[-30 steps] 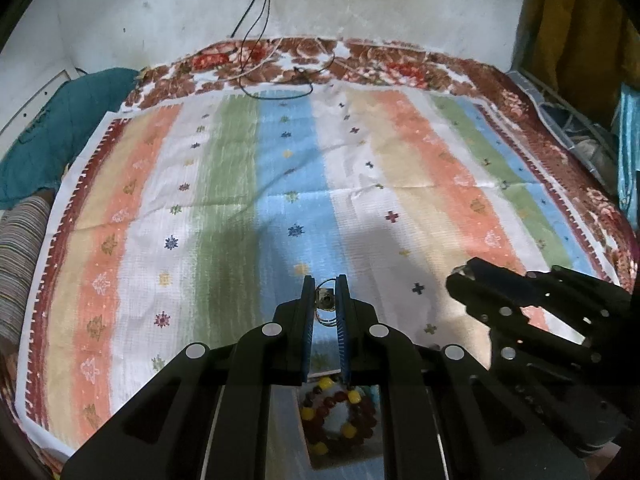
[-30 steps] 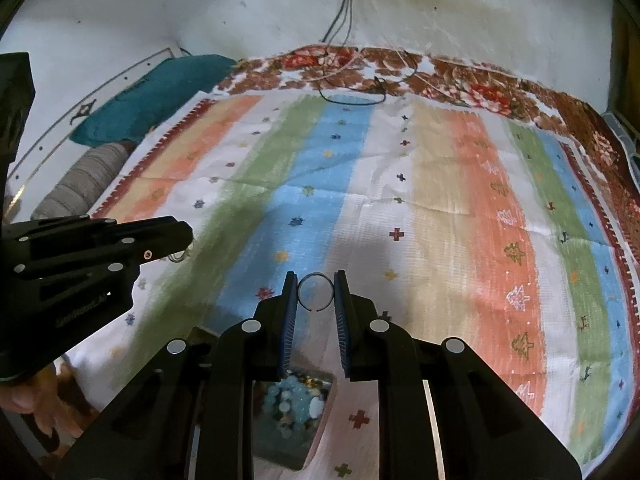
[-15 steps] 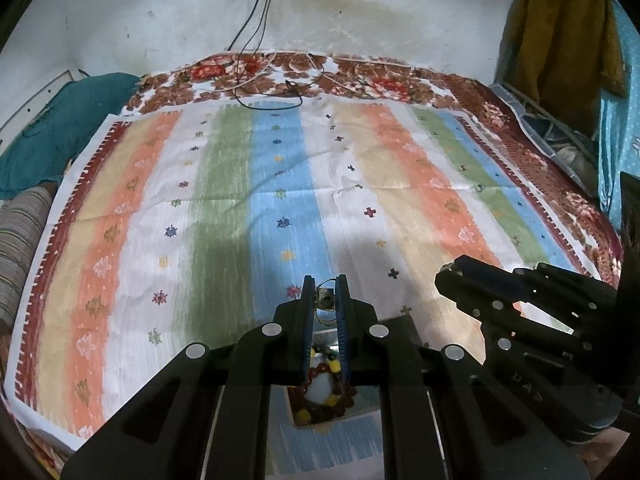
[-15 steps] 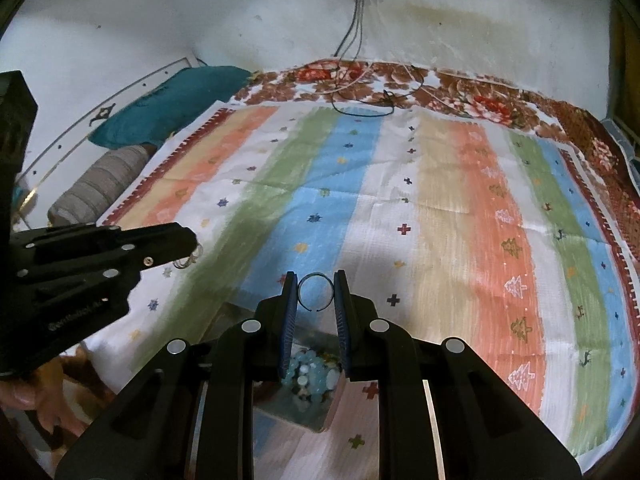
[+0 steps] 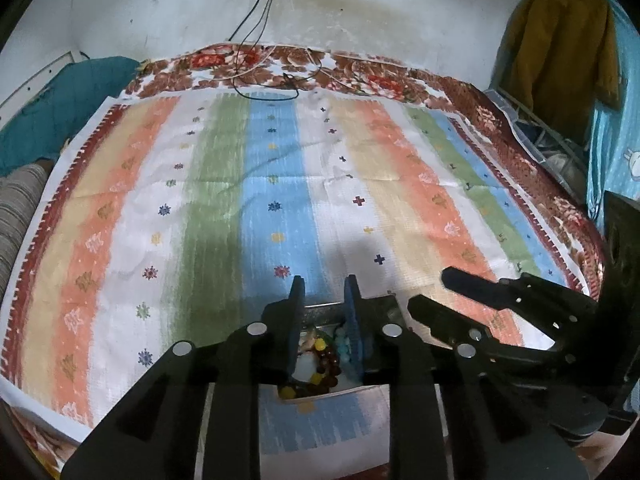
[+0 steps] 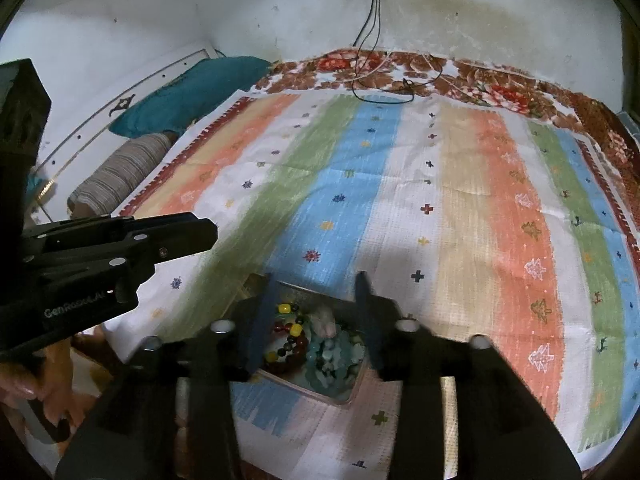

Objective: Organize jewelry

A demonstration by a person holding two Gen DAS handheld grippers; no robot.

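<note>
A small metal tin (image 6: 352, 394) lies on the striped cloth near its front edge and holds a dark red and yellow bead bracelet (image 6: 290, 340) and pale blue-green beads (image 6: 334, 360). The tin also shows in the left wrist view (image 5: 320, 312), with the bracelet (image 5: 316, 372) between the fingers. My left gripper (image 5: 323, 284) is open and empty just above the tin. My right gripper (image 6: 316, 280) is open and empty above the tin too. Each gripper shows in the other's view, the left (image 6: 120, 248) and the right (image 5: 500, 296).
The striped cloth (image 5: 280, 184) covers a bed with a floral blanket (image 5: 360, 72) at the far edge. Charger cables (image 5: 260, 80) lie there. A teal pillow (image 6: 188, 92) and a striped bolster (image 6: 120, 176) sit at the left. Clothes (image 5: 560, 48) hang at the right.
Both grippers have opened. The small ring in the right gripper and the trinket in the left are no longer between the fingers. Both grippers have drawn back, bringing the tin further into view.
</note>
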